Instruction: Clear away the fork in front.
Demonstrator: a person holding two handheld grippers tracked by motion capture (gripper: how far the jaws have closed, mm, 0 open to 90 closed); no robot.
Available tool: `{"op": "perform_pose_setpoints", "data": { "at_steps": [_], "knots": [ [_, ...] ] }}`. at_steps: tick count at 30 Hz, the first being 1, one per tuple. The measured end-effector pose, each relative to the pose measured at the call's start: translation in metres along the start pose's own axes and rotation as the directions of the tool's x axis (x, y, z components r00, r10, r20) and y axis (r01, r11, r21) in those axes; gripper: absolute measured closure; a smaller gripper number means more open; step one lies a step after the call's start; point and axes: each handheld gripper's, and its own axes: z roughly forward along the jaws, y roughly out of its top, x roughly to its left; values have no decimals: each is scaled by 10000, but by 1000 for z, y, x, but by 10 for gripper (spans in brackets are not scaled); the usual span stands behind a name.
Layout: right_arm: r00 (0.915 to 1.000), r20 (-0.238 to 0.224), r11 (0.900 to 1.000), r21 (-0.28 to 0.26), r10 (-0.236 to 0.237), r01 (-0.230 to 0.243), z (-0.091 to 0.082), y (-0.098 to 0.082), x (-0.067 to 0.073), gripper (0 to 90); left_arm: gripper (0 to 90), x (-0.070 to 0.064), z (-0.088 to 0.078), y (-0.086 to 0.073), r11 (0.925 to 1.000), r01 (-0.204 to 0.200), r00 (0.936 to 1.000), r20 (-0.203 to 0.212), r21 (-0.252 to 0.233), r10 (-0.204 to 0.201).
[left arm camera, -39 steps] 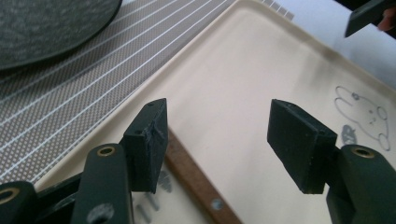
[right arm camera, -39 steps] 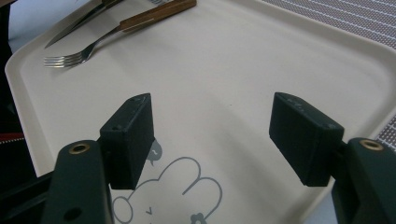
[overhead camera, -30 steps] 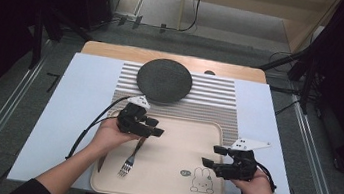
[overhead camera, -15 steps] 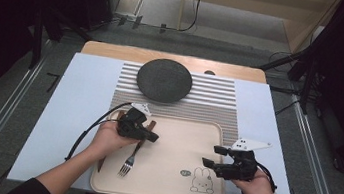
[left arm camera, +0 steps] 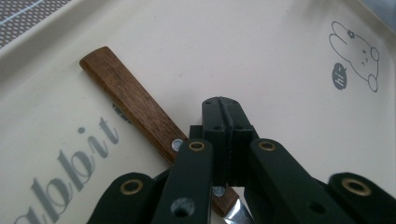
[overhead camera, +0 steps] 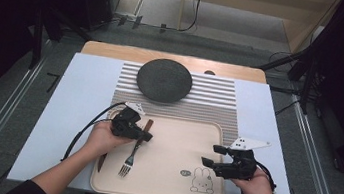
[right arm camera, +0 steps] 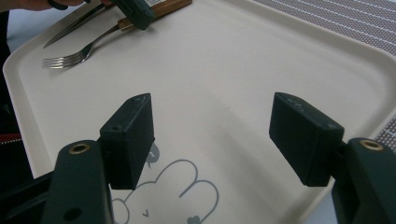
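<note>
Resting at 9 o'clock on cream tray (overhead camera: 176, 128): fork (overhead camera: 134, 148), wooden handle toward 12, tines toward 6. Left gripper (overhead camera: 145, 136) over handle, jaws just closed, pressed fully together, gripping nothing. Knife (overhead camera: 101, 161) just beside at 8. Right gripper (overhead camera: 208, 155) at 4, gaping wide, empty, above rabbit print (overhead camera: 202, 180). Black disc (overhead camera: 164, 80) at 12.

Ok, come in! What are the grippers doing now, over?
Left gripper shut, tips at wooden handle; hold unclear. Right gripper open, empty, over tray. Knife close beside fork.
</note>
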Motion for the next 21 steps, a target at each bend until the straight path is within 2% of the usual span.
{"op": "perform_pose_setpoints", "data": {
  "at_steps": [21],
  "knots": [
    [9994, -220, 9996, 31, -268, 268, 8, 9, -3, 299, 891, 11, -26, -24, 9971, 708, 9967, -380, -265, -718]
  ]
}}
